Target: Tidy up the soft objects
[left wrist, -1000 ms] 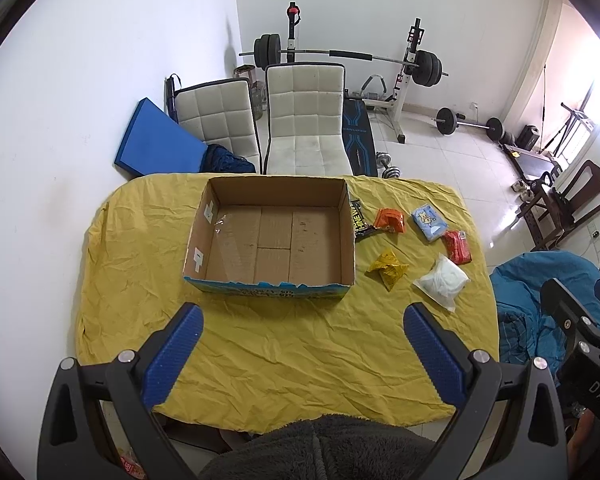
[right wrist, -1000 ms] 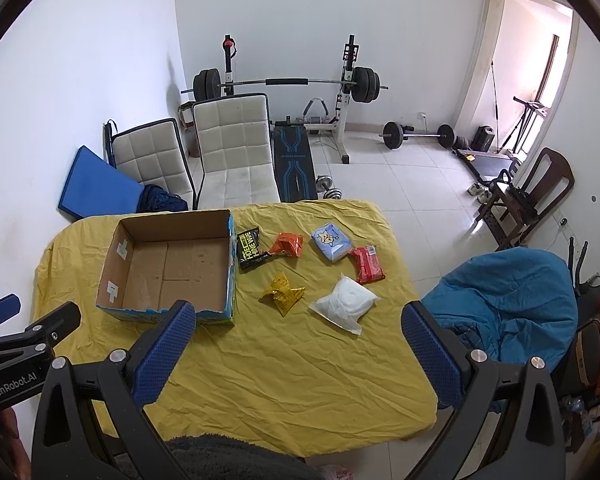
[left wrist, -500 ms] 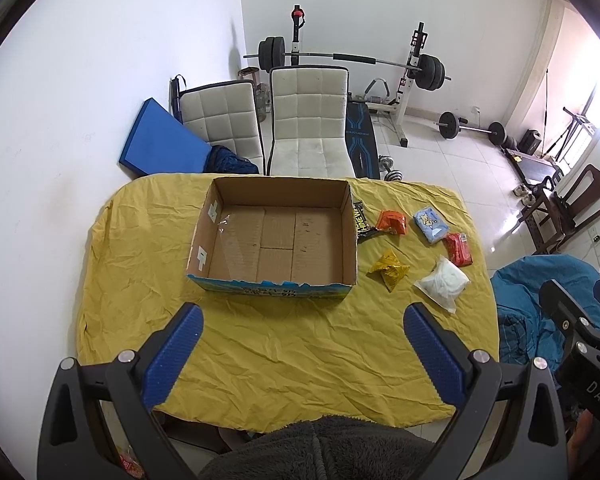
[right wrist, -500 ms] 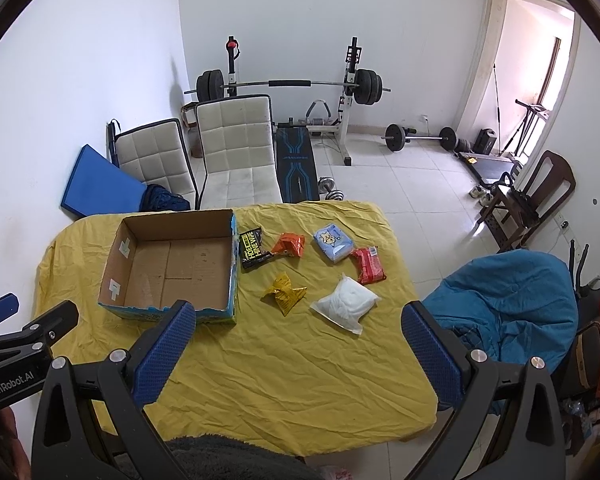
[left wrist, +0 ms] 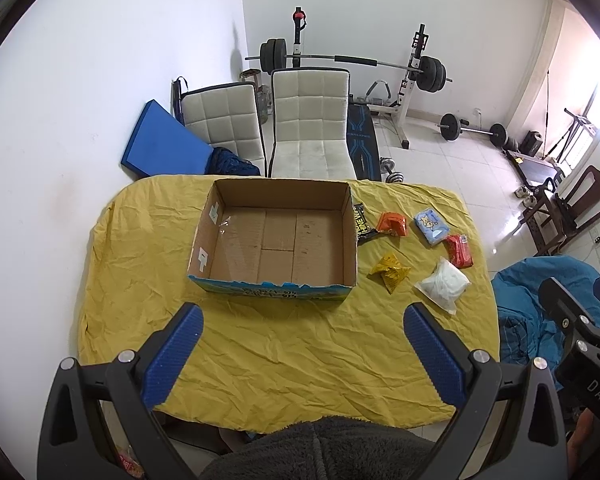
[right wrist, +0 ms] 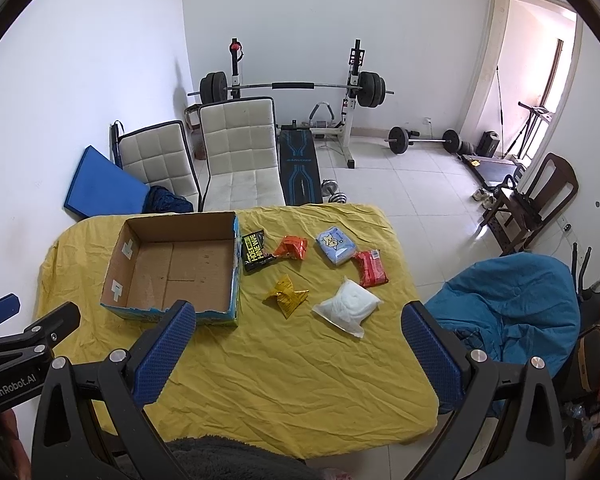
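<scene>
Both grippers hang high over the near edge of the worktop (right wrist: 300, 380), which is draped in a wrinkled yellow cloth. The left gripper (left wrist: 300, 354) has its jaws spread wide with nothing between them, and the right gripper (right wrist: 298, 350) is the same, wide apart and empty. That stance reads as a start pose: both tools are clear of everything, giving a full look at the layout before any pick.

The soft packets lie loose to the right of the box, spaced apart so each can be pinched alone. Nearest is the white pouch (right wrist: 347, 307), then the crumpled yellow packet (right wrist: 286, 297) just left of it. Farther back sit the red packet (right wrist: 371, 268), the light blue tissue pack (right wrist: 336, 246) with a cartoon print, the orange packet (right wrist: 292, 247), and the black sachet (right wrist: 255, 255), which lies just beside the box wall.

The cardboard box (left wrist: 274, 236) stands open on the left half of the worktop with a bare floor, probably the place where the packets are meant to go; nothing is in it yet.

As for writing, the black sachet carries yellow letters that look like "HOE MINE WIPE", not fully legible. The left gripper's body, seen from the right wrist, reads "GenRobot.AI". The right gripper's body shows "DAS" in the left wrist view. The box's blue printed rim is too small to read.

Beyond the worktop stand two white padded chairs (right wrist: 236, 148) and a barbell rack (right wrist: 292, 88).
</scene>
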`<control>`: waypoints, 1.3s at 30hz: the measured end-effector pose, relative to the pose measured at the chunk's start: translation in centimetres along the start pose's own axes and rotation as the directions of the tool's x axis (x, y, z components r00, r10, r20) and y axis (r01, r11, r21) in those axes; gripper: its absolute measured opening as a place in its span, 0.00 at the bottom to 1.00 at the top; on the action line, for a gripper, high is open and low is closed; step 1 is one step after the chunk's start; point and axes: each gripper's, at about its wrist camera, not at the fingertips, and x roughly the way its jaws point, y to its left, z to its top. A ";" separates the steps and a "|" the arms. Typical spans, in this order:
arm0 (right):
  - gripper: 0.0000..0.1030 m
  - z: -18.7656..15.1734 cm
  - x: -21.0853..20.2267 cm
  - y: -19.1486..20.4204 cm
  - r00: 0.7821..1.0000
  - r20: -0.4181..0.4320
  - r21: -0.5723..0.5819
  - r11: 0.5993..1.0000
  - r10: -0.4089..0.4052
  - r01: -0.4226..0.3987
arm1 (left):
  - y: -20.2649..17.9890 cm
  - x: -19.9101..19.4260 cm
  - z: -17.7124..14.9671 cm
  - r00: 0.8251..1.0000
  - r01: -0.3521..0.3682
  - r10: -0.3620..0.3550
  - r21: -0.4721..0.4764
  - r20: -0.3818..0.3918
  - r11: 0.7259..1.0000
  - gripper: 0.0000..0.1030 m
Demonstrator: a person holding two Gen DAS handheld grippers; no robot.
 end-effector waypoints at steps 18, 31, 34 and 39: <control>1.00 -0.1 0.8 -0.7 1.000 0.002 -0.008 1.000 0.015 -0.015 | -0.1 0.3 0.0 1.000 0.000 0.000 0.001 -0.001 1.000 1.00; 1.00 -0.2 1.5 -1.2 1.000 -0.005 0.000 1.000 0.019 -0.019 | -0.5 1.1 0.2 1.000 0.005 -0.005 -0.002 -0.015 1.000 1.00; 1.00 0.2 2.8 -2.3 1.000 -0.029 0.022 1.000 0.010 -0.010 | -1.3 2.0 0.9 1.000 0.013 -0.012 0.003 -0.016 1.000 1.00; 1.00 1.1 7.0 -6.3 0.996 -0.085 0.094 0.995 -0.015 0.023 | -3.7 5.4 2.9 0.999 0.036 -0.035 0.032 -0.031 0.999 1.00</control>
